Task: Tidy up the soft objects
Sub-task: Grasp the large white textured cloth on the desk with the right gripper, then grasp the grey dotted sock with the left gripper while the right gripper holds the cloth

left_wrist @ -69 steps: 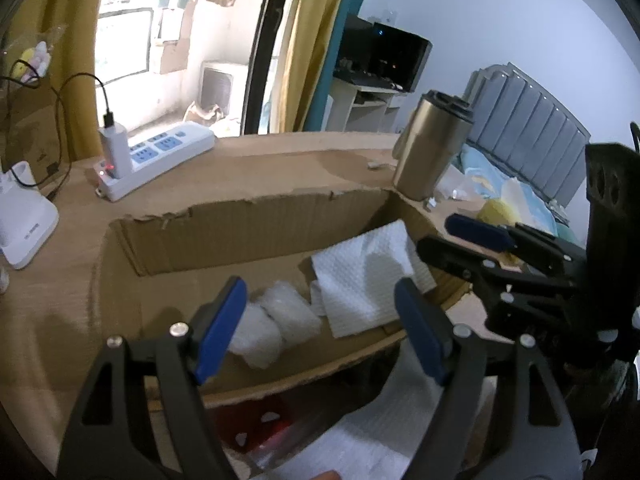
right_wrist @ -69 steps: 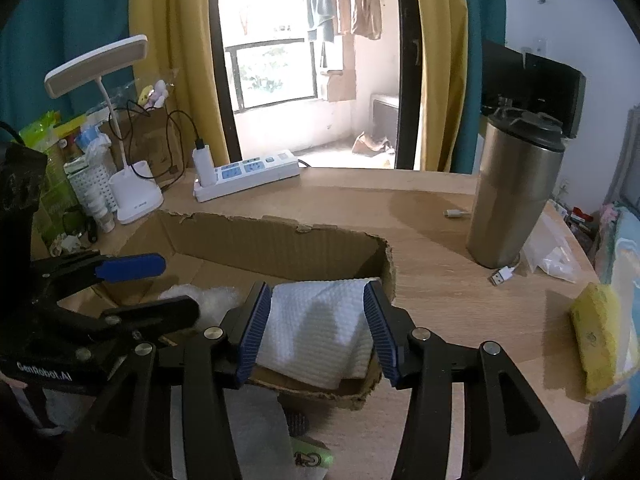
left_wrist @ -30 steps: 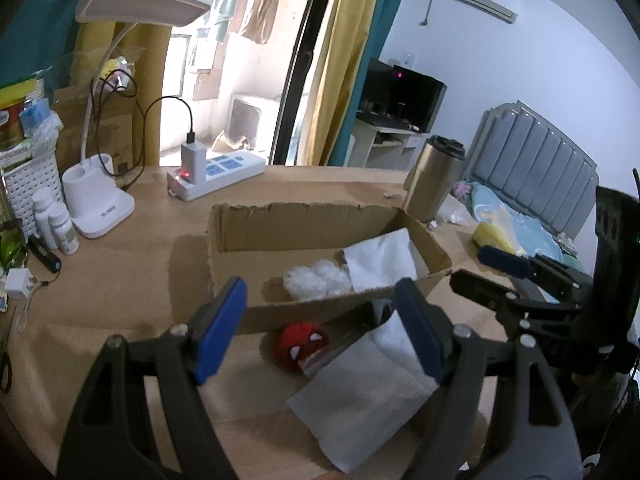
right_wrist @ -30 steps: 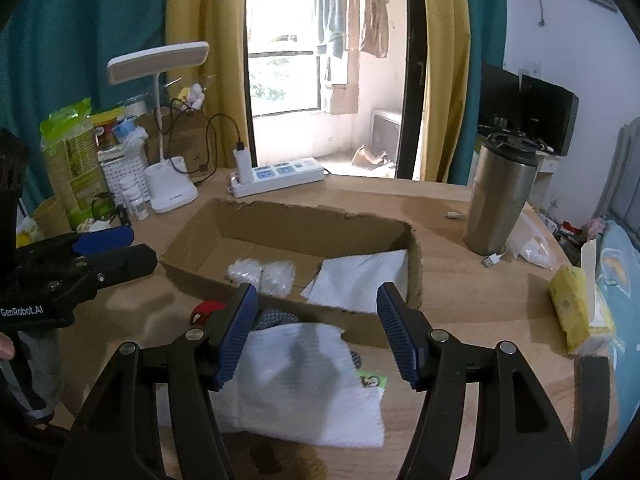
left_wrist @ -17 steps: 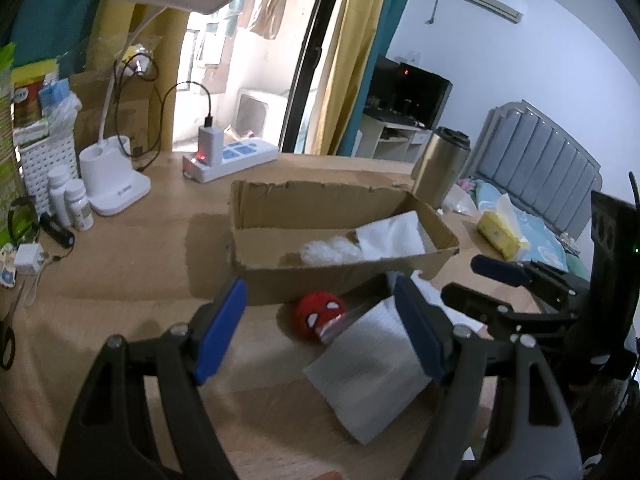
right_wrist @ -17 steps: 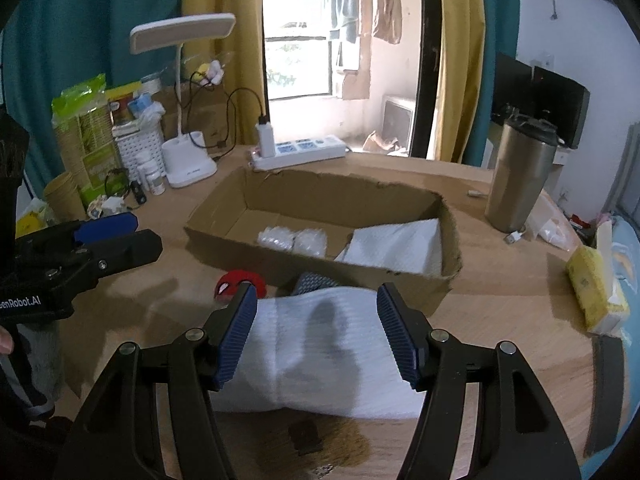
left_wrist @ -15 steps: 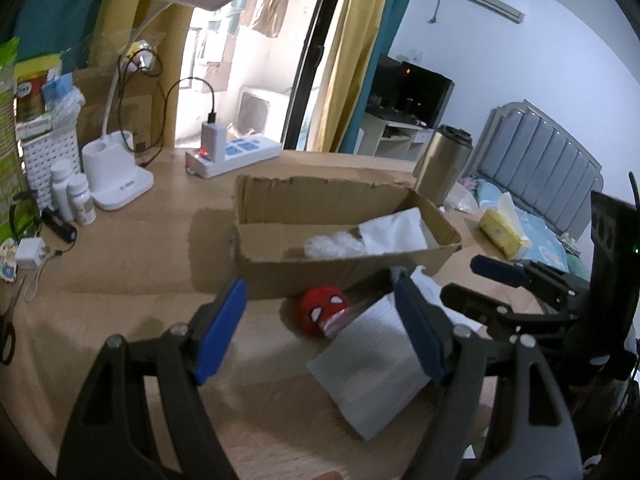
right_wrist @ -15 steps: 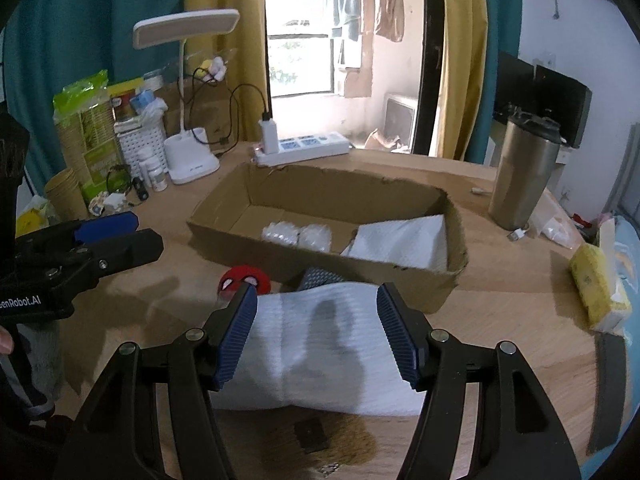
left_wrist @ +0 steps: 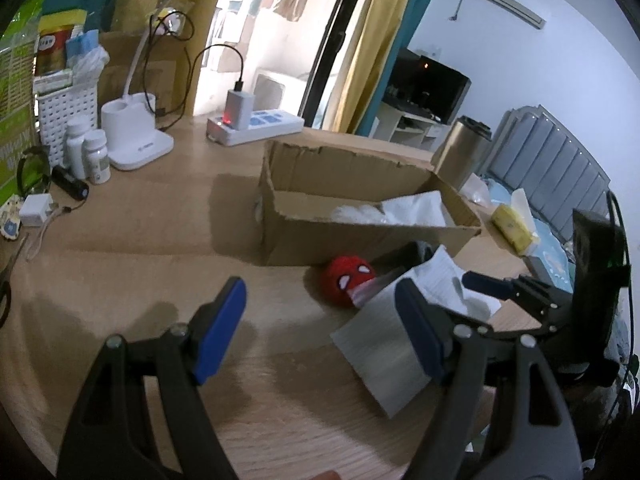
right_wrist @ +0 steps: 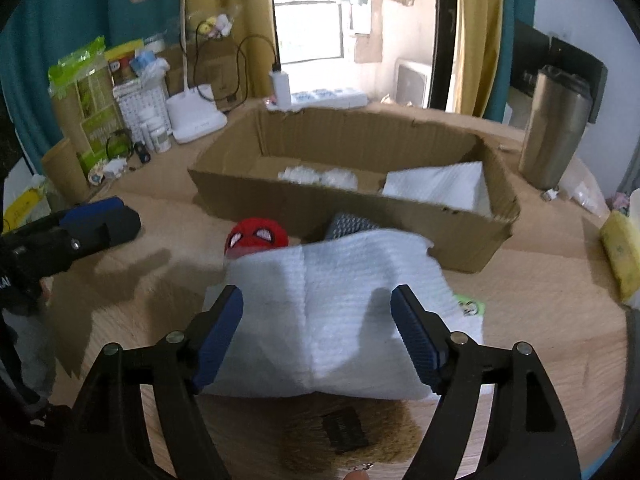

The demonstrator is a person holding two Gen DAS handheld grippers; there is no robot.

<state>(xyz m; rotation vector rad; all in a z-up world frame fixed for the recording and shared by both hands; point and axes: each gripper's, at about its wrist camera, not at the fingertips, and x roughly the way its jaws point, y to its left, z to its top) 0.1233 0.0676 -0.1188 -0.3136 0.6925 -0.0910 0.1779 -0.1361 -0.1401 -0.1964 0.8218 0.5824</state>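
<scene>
Soft objects lie in two groups on the wooden table [left_wrist: 120, 248]: a folded white cloth [right_wrist: 440, 188] and crumpled clear plastic wrap [right_wrist: 316, 176] sit inside the open cardboard box [right_wrist: 460, 236], while a large white cloth [right_wrist: 344, 320], a red plush ball with a spider-mask face [right_wrist: 256, 236] and a dark patterned item [right_wrist: 350, 224] lie on the table just in front of the box's near wall. The large white cloth partly covers the plush ball and the dark item. The left gripper [left_wrist: 320, 328] hovers above bare table to the left of the plush ball, tilted down toward the surface, its blue-padded jaws spread wide with nothing between them. The right gripper [right_wrist: 316, 340] is held low over the near part of the large white cloth, pointing toward the box, its jaws likewise wide apart and clamping nothing; whether the pads touch the cloth cannot be told. Each gripper shows at the edge of the other's view, the two well apart. Behind the box stand a steel tumbler [right_wrist: 556, 124], a white power strip [left_wrist: 256, 128] with a charger plugged in, and a white desk lamp [right_wrist: 192, 116].
</scene>
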